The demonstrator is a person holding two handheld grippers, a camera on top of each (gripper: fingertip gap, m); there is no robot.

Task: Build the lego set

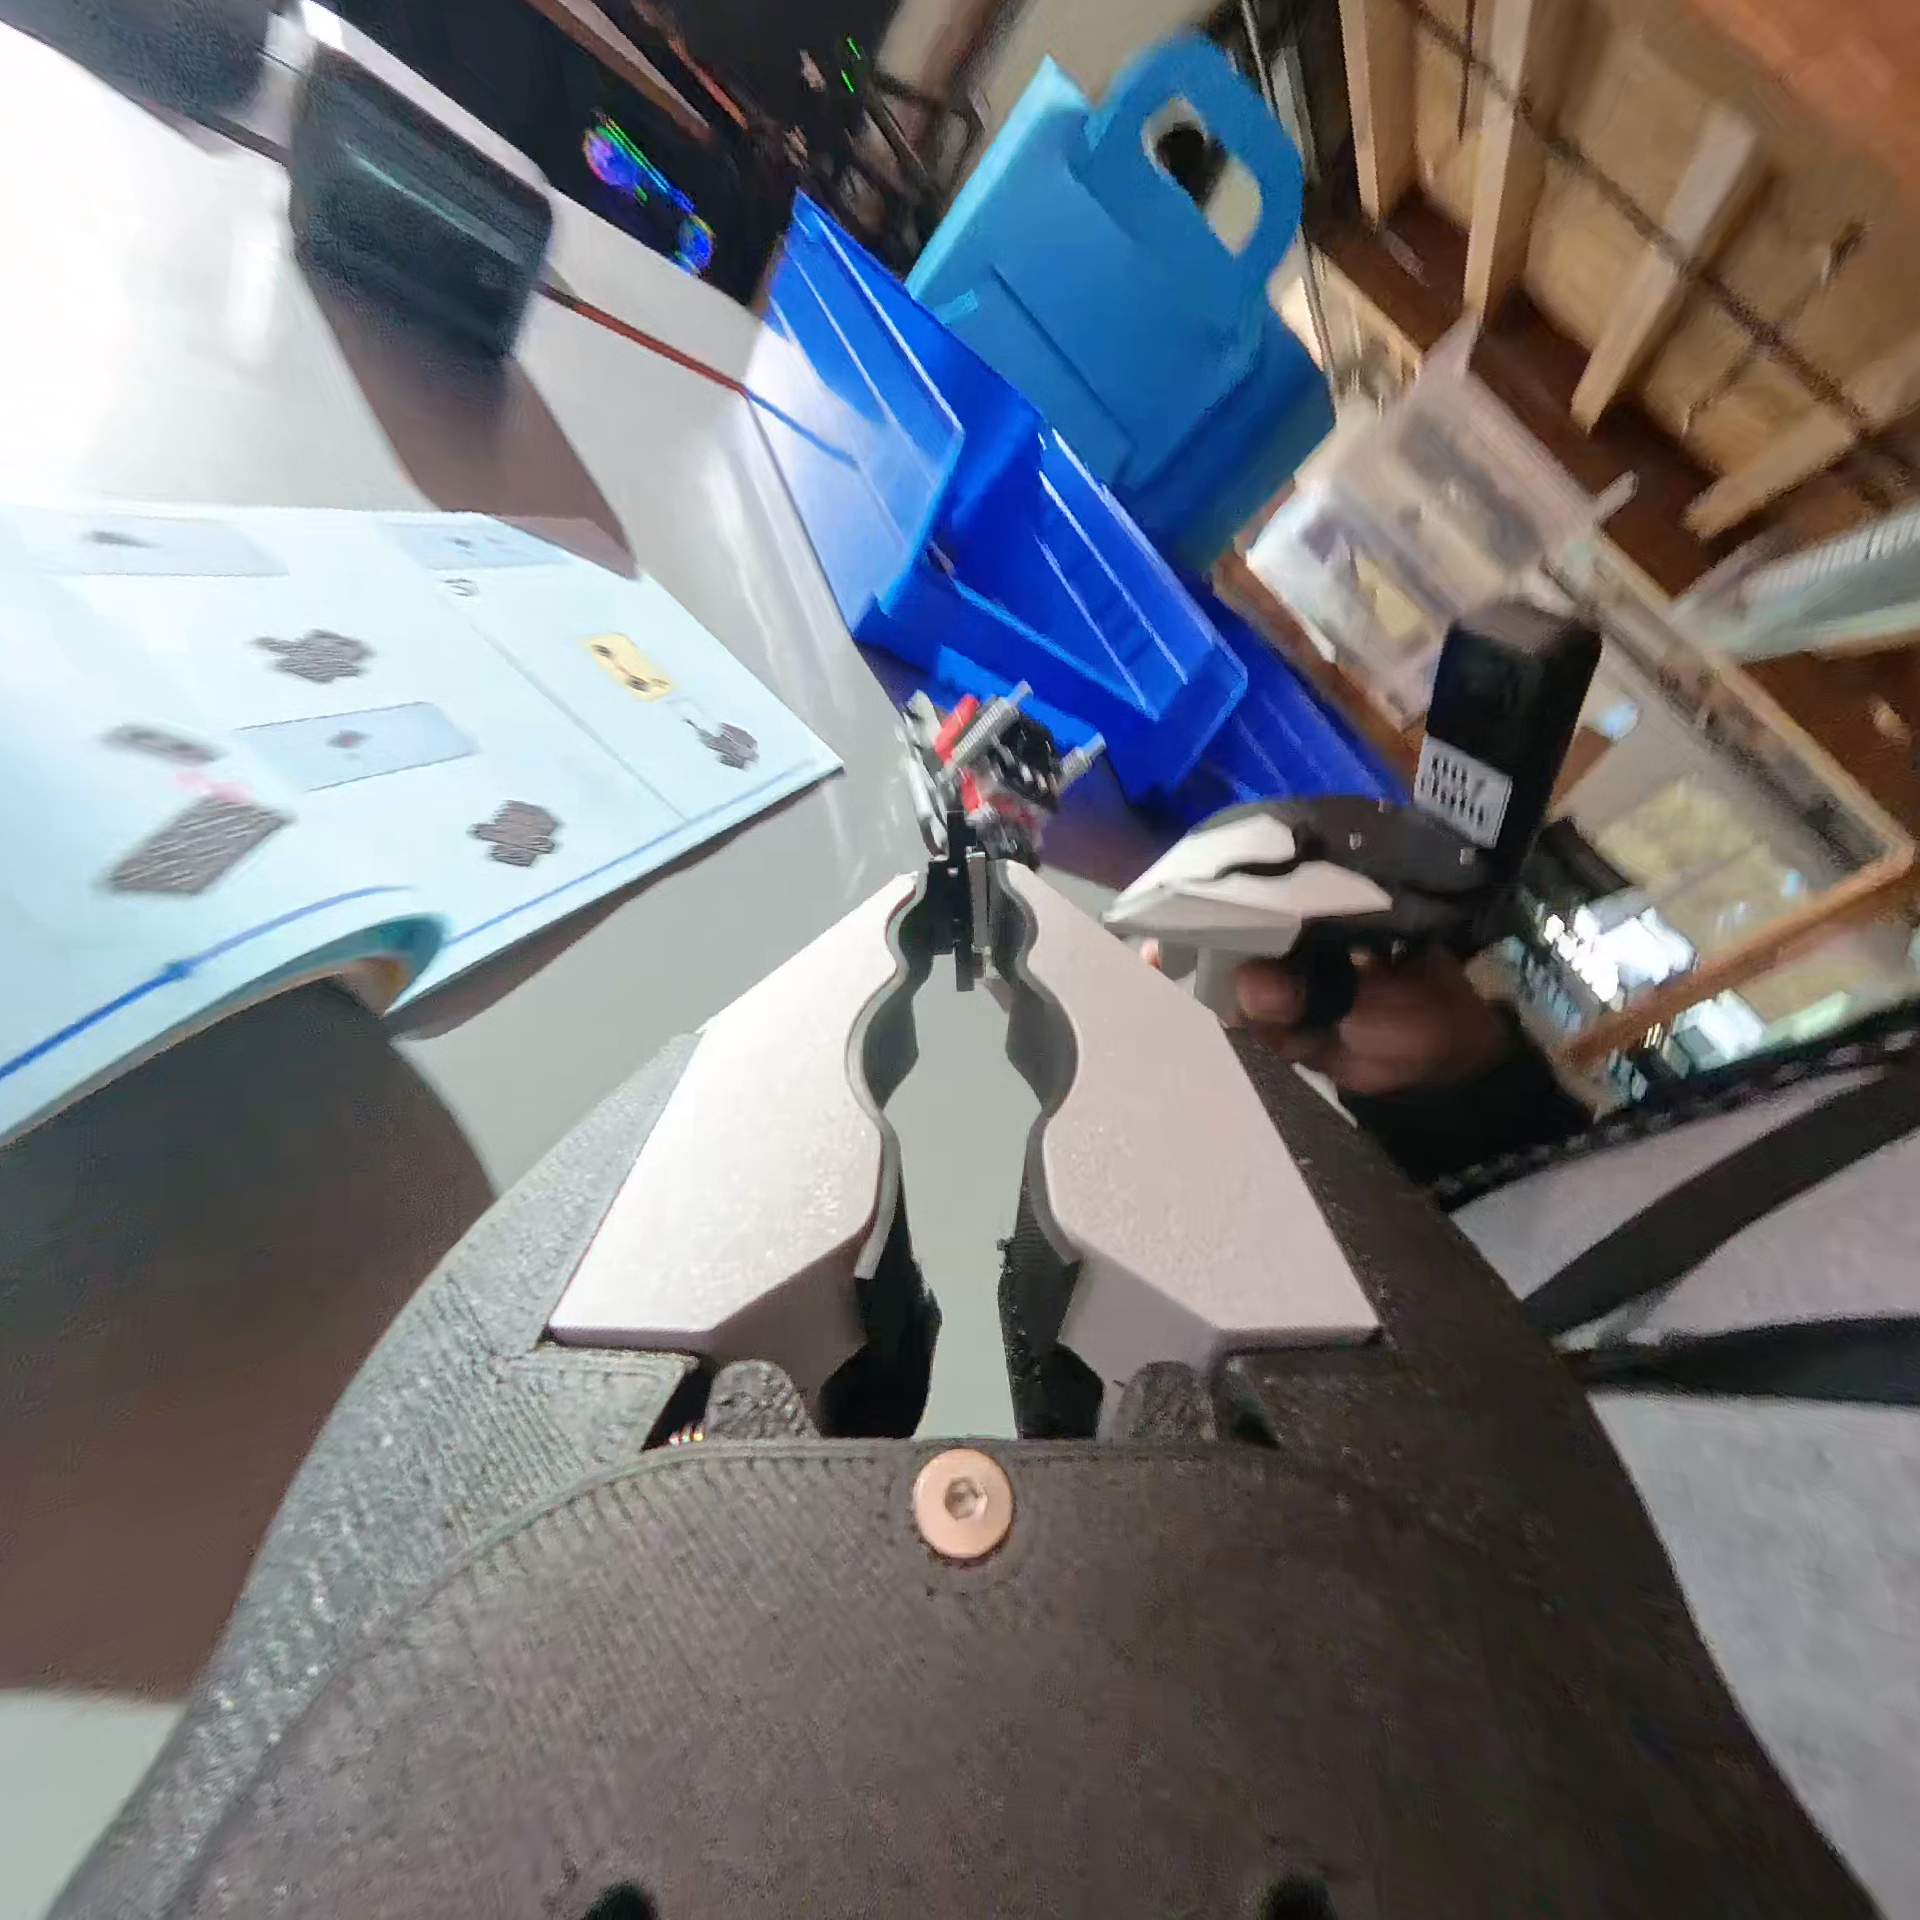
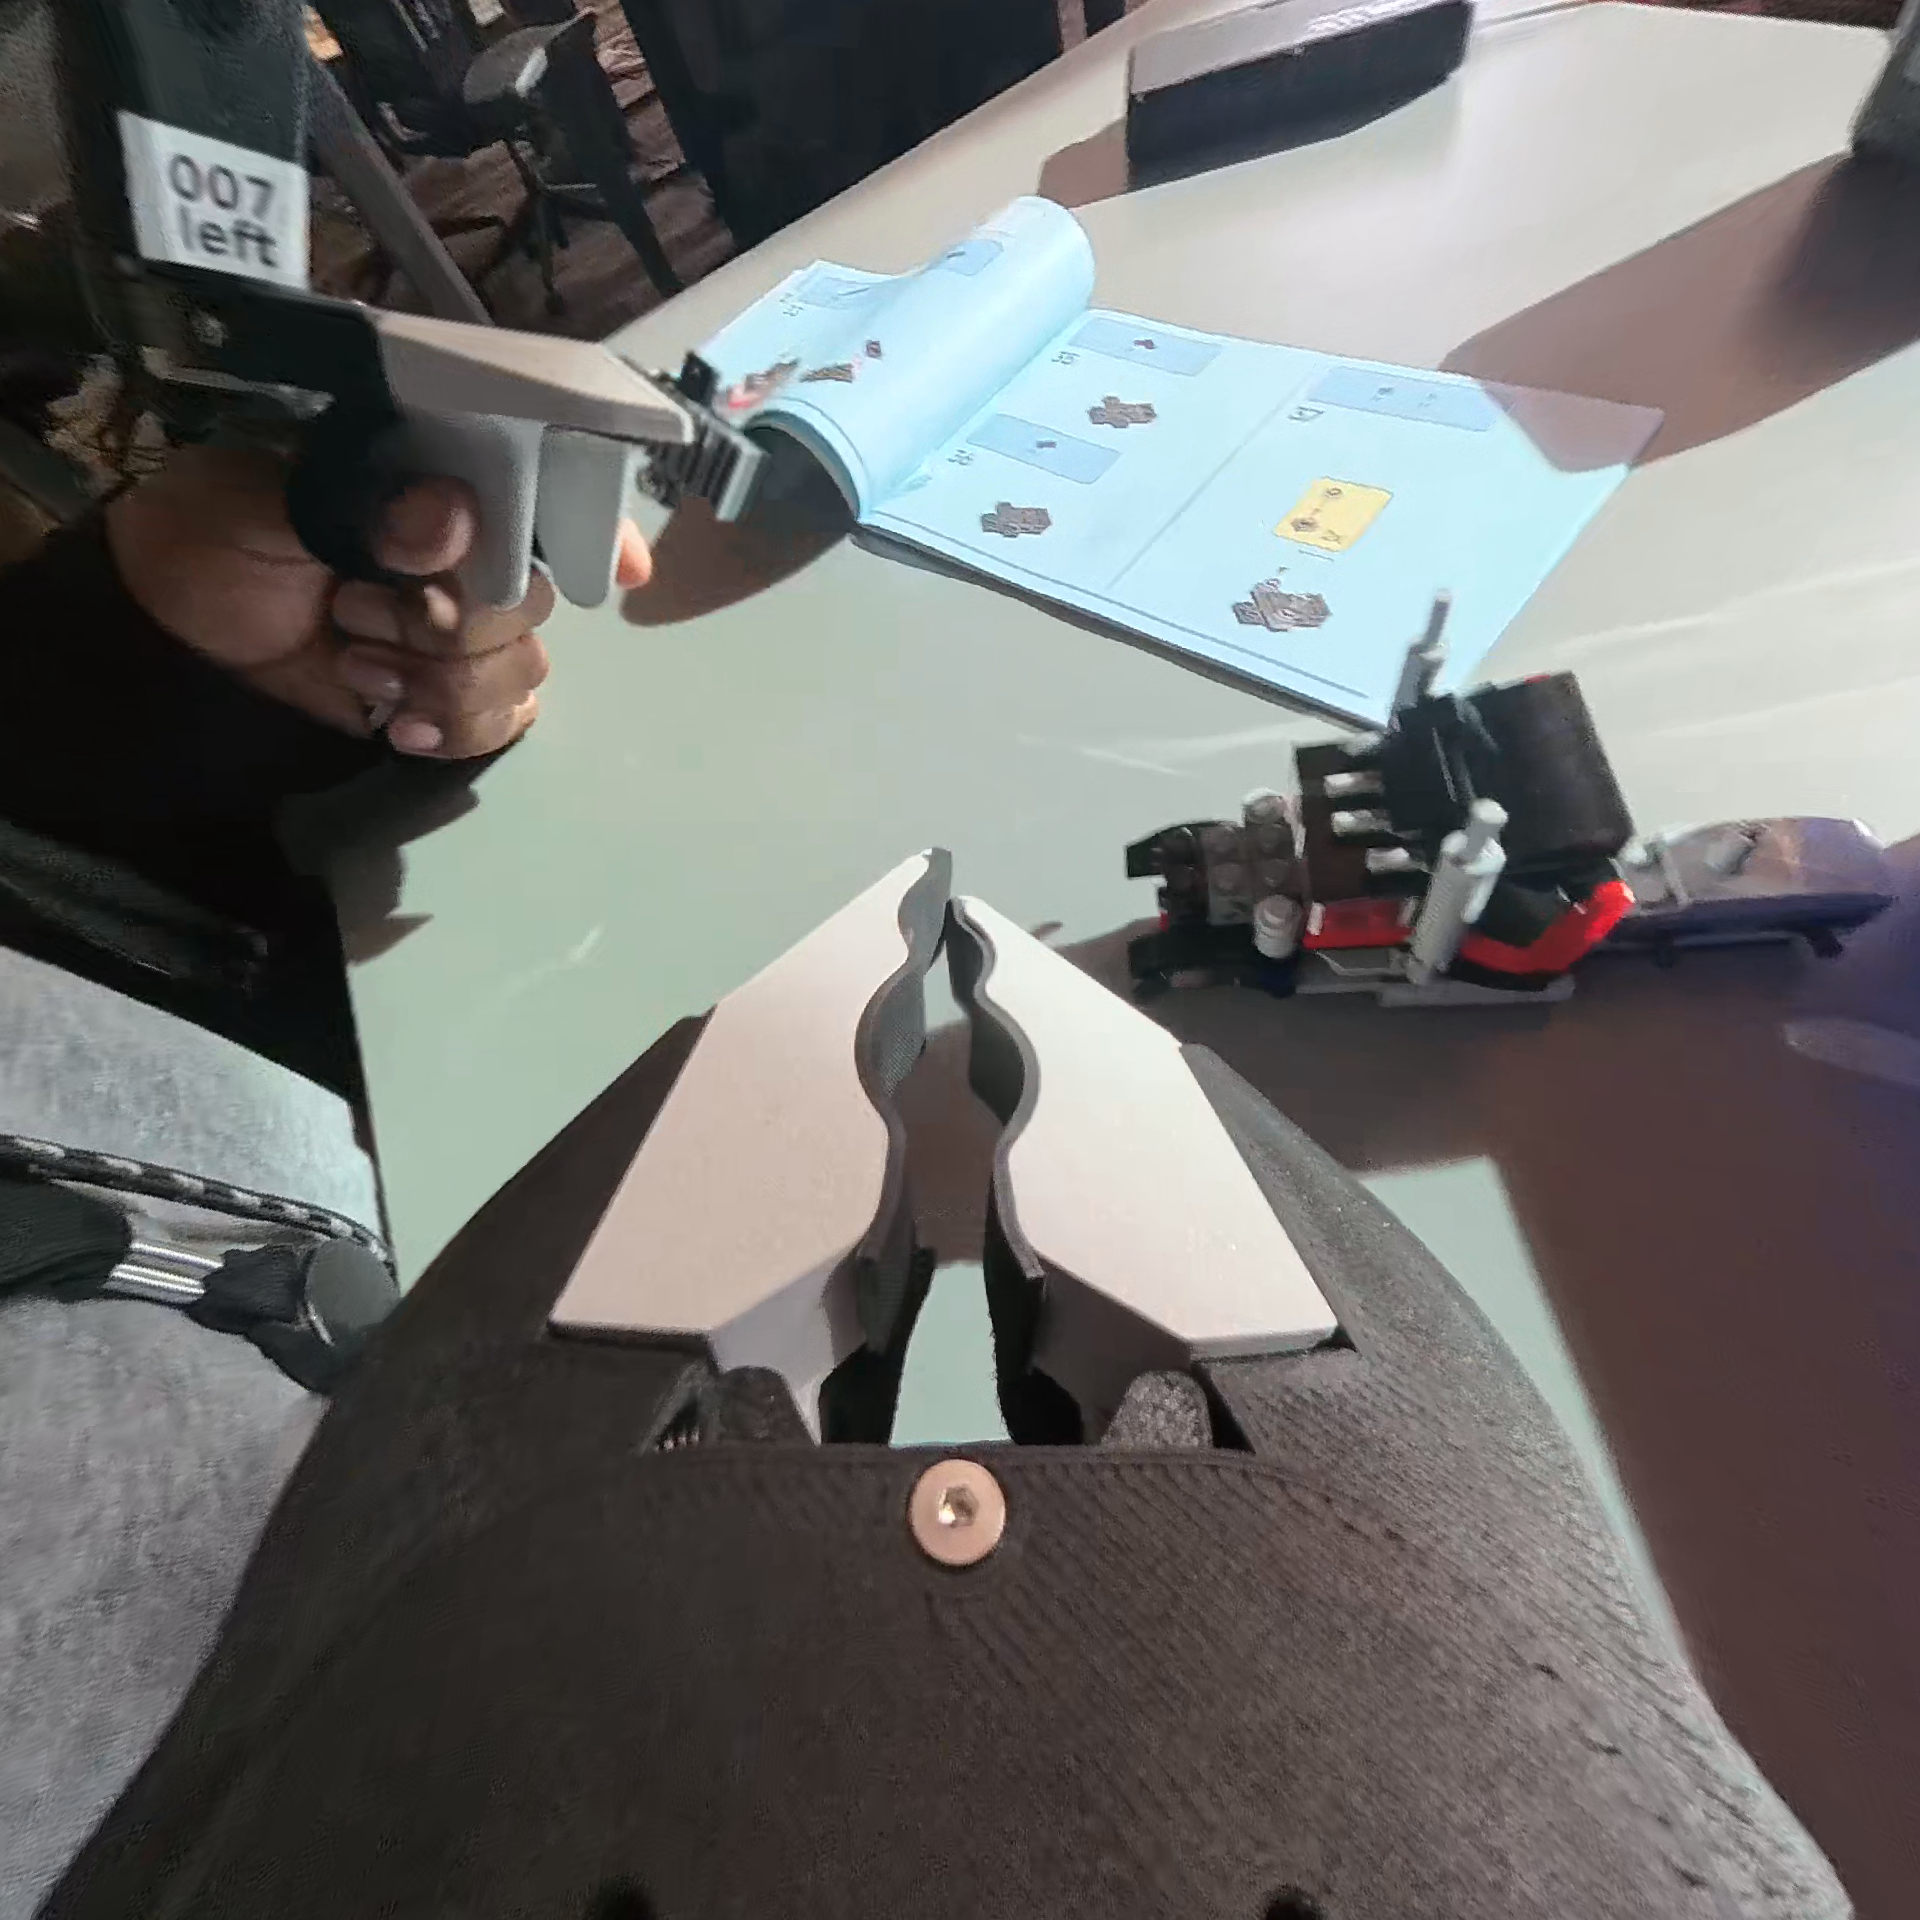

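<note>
Left wrist view, left gripper clamping black plate

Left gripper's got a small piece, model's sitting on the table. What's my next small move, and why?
Probably carry the left gripper toward the model. Its jaws are clamped on a small black piece held in the air, apart from the model, which rests on the table by the open booklet. The right gripper is shut and empty, free to steady it.

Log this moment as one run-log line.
left claw: shut on small black piece | right claw: shut, empty | lego model: on table | booklet: open
</note>
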